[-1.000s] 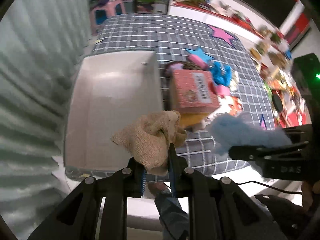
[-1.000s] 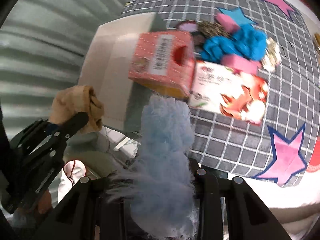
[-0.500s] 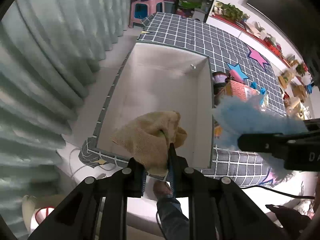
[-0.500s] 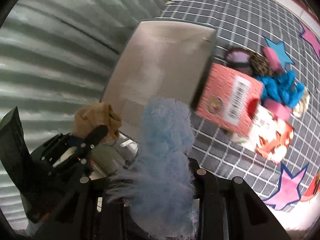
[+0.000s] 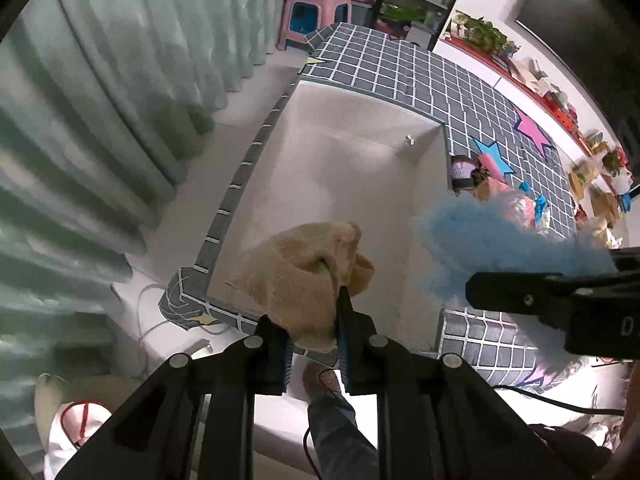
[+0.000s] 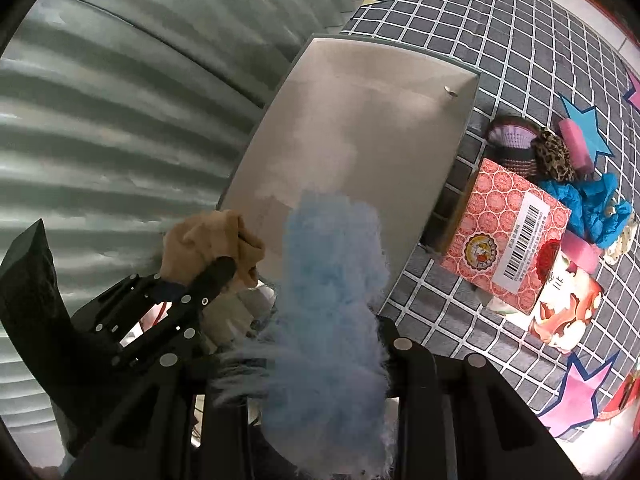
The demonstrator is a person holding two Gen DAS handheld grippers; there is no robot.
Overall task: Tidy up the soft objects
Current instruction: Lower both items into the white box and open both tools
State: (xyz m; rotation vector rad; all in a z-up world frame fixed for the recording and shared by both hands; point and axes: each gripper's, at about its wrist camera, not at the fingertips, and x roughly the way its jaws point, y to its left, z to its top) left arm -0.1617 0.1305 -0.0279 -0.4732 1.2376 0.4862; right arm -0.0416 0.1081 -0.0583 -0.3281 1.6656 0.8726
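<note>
- A curtain point(image 5: 100, 128) hung to the left of both grippers, well apart from them.
- A checked cloth point(image 6: 520, 60) covered the table ahead of the grippers and to their right.
- A white bin point(image 5: 340, 184) stood open directly below and ahead of the left gripper, its floor bare apart from a small stud near the far right corner.
- The right gripper point(image 6: 320, 344) was clamped on a blue fluff point(image 6: 328, 292), which rose between its jaws and hung over the bin's near edge.
- The left gripper point(image 5: 314, 320) was closed on a tan cloth point(image 5: 296, 276), bunched above its fingertips over the bin's near end.
- A red box point(image 6: 508, 236) lay right of the right gripper, just beside the bin's right wall.
- A packet point(image 6: 564, 312) lay touching the box's near side.
- Blue, pink and leopard-print soft items point(image 6: 584, 204) sat beyond the box.
</note>
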